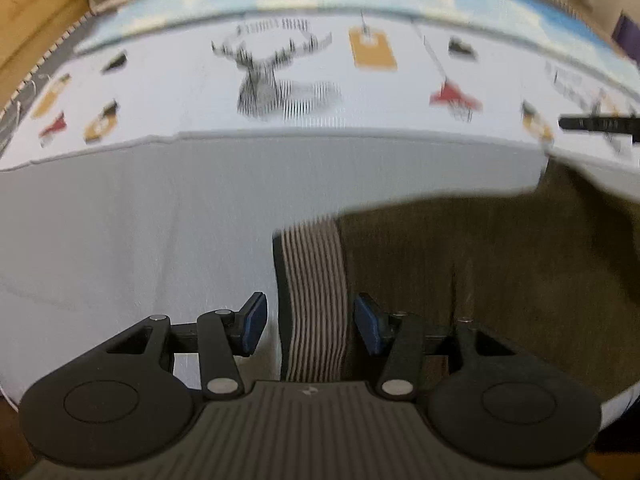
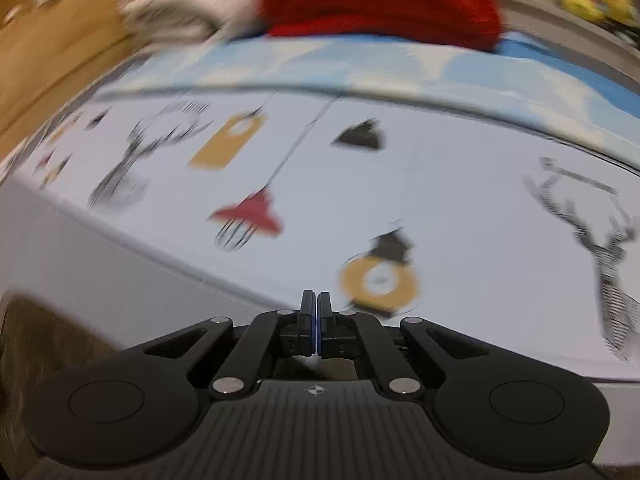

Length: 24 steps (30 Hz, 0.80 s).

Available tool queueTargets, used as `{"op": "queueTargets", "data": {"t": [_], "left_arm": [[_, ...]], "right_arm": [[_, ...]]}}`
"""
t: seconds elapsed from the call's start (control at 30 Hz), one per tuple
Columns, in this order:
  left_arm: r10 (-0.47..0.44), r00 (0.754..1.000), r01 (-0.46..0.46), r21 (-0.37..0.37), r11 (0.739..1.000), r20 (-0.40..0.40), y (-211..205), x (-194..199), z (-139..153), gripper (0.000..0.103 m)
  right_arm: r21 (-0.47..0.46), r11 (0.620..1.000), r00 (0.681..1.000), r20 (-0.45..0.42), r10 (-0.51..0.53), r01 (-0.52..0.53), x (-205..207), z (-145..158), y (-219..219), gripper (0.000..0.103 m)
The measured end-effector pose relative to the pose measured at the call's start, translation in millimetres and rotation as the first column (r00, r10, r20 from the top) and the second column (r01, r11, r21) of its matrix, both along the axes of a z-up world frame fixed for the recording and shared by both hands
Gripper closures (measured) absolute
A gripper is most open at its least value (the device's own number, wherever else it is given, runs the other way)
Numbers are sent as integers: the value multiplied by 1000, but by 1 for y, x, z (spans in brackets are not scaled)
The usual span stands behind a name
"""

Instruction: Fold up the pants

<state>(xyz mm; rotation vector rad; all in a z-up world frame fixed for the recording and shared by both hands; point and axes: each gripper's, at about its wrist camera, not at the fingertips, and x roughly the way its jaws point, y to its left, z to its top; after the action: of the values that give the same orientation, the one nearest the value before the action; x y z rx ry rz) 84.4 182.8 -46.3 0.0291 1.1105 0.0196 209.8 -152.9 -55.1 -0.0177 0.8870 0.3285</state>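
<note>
Brown pants (image 1: 480, 280) lie on a white sheet (image 1: 120, 240) in the left wrist view, their ribbed striped waistband (image 1: 316, 300) running towards me. My left gripper (image 1: 311, 320) is open and straddles that waistband, with a narrow gap between each blue pad (image 1: 254, 322) and the band. In the blurred right wrist view, my right gripper (image 2: 316, 320) is shut with nothing visible between its pads. It hovers over a printed cover (image 2: 460, 200). A corner of the brown pants (image 2: 40, 344) shows at the lower left.
The white cover printed with deer and lamps (image 1: 320, 92) spreads beyond the sheet, edged by a light blue band (image 2: 360, 64). At the far edge lie a red cloth (image 2: 380, 4) and a cream cloth pile (image 2: 180, 4). Wood (image 2: 60, 52) shows on the left.
</note>
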Motion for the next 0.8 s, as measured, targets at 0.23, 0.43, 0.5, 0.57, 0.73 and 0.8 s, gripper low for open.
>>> {"op": "queueTargets", "data": {"t": [0.23,0.43,0.5,0.57,0.73,0.8], "left_arm": [[16,996,-10,-67,998,87,-15,1,22,48],[3,992,8,-91,996,124,-48,2,35,48],[-13,991,26,-94,995,135,-62,2,37,48],[-35,990,48,-90,995,138,-76,2,37,48],[-104,982,114,-54,992,159,-113,6,40,46],[-126,979,133,-35,990,160,-125,8,40,45]], "right_arm": [[76,987,981,128,-149,140,-25,50,-56,98],[185,950,943,178,-282,250,-73,91,-142,88],[195,933,921,190,-340,304,-92,103,-175,88],[217,900,890,184,-417,377,-115,112,-214,88],[216,828,802,214,-557,517,-179,122,-293,88],[221,788,760,214,-614,575,-203,118,-319,84]]}}
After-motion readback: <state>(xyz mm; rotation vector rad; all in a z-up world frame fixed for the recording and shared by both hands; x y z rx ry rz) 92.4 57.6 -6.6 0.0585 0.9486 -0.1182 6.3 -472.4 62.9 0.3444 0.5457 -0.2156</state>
